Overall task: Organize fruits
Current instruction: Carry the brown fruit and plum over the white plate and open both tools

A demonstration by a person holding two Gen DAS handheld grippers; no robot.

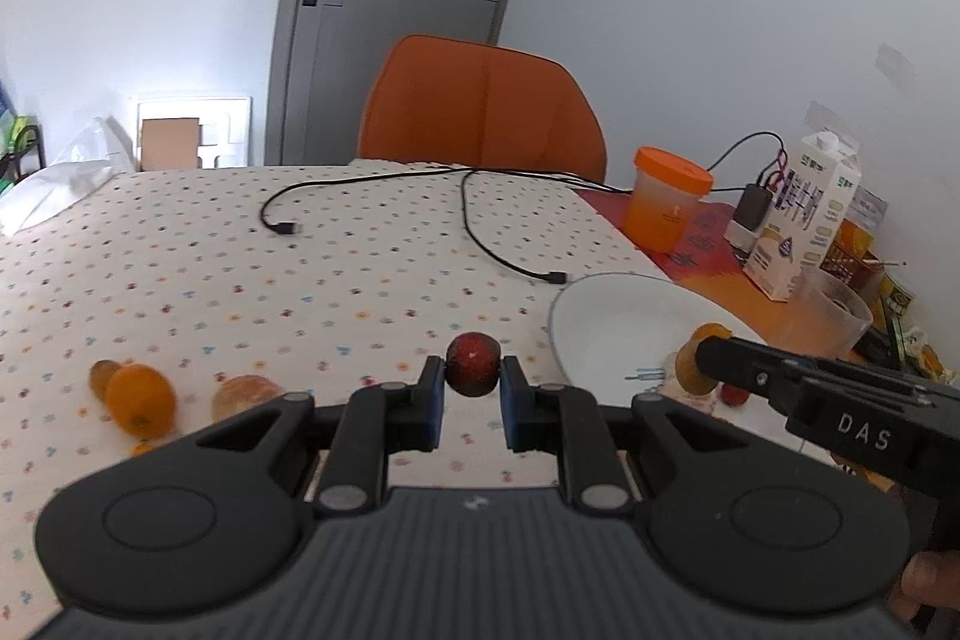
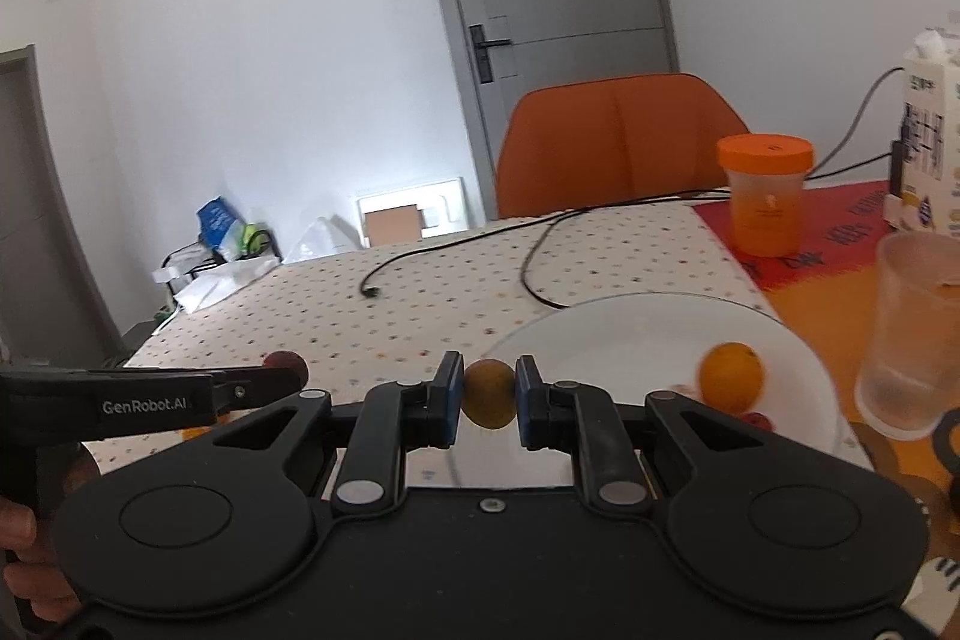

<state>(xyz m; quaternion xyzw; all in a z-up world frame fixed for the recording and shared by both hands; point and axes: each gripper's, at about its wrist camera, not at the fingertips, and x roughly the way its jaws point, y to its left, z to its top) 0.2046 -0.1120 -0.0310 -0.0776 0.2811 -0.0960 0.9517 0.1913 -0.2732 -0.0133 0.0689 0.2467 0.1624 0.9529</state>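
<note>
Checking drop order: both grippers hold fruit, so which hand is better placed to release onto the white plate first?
Right, probably. The right gripper, shut on the yellow-brown fruit, is already at the white plate. The left gripper, shut on the dark red fruit, is beside the plate over the tablecloth.

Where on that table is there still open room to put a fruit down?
The white plate is mostly bare left of its orange. The dotted cloth is open between the black cables and the loose fruits. It is crowded by the orange-lidded jar and carton.
</note>
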